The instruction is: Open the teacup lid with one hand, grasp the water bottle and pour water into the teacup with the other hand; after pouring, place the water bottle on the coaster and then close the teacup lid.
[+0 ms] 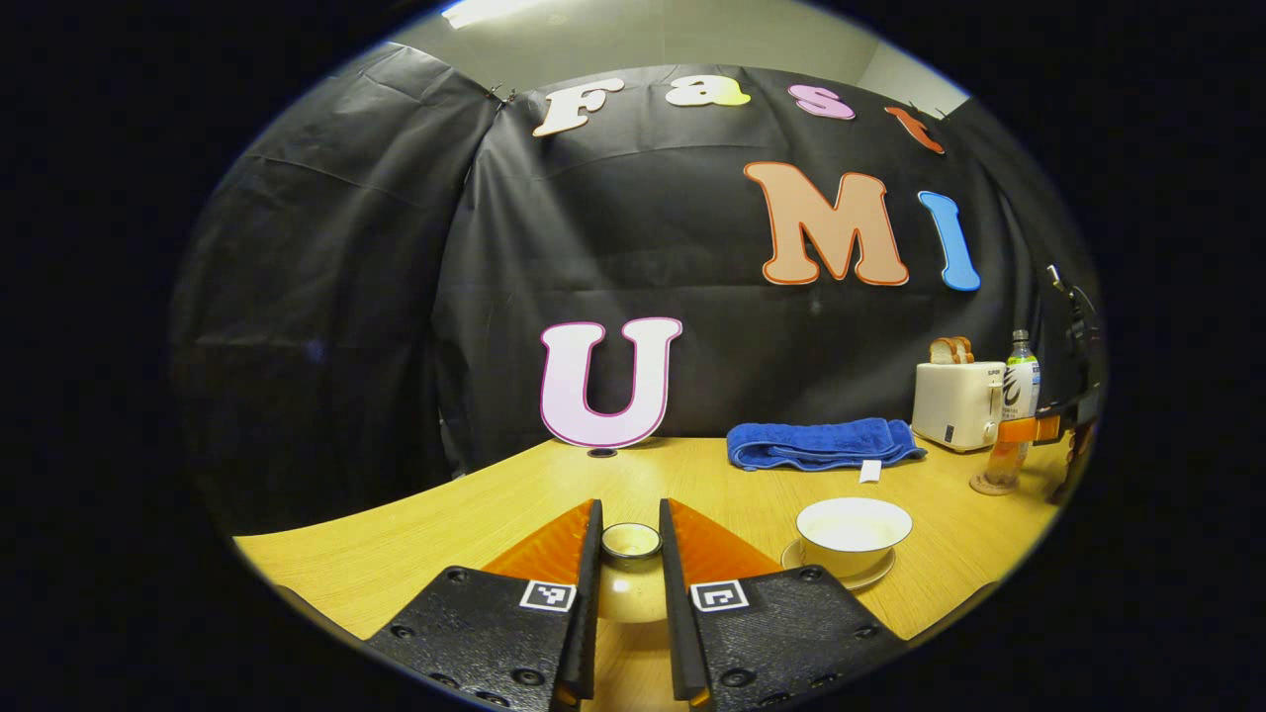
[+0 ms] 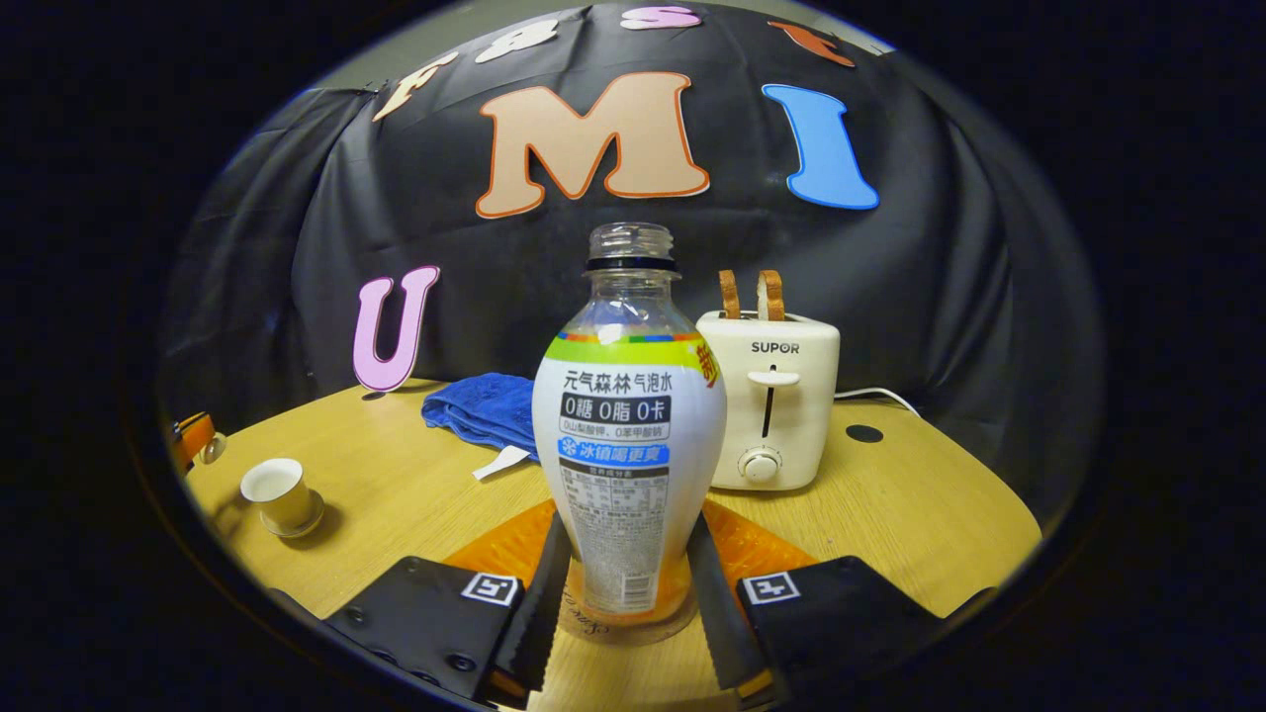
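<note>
Teacup lid (image 1: 631, 542) sits between the fingers of the left gripper (image 1: 630, 554), which are drawn narrow and appear to pinch its knob on both sides, holding it clear of the cup. Just beyond, to the right of those fingers, the teacup (image 1: 853, 534) stands open on its saucer (image 1: 839, 574) toward the near edge of the tabletop (image 1: 514, 494); whether it has liquid in it cannot be told. In the right gripper view, the right gripper (image 2: 630, 593) has its fingers closed in against the lower body of the water bottle (image 2: 630, 435), which is upright, uncapped and resting on the coaster (image 1: 992, 485) near the right edge, well apart from the cup. Behind it stands a toaster (image 2: 771, 415), and a blue towel (image 1: 821, 443) lies along the far edge. With the lid off and the bottle gripped on the coaster, the step is probably the pickup before pouring, though a set-down after pouring would look alike. If pouring is next, it calls for a firm squeeze, a lift, a carry across to the cup and a slow tilt over its rim, with the lid kept aside.
</note>
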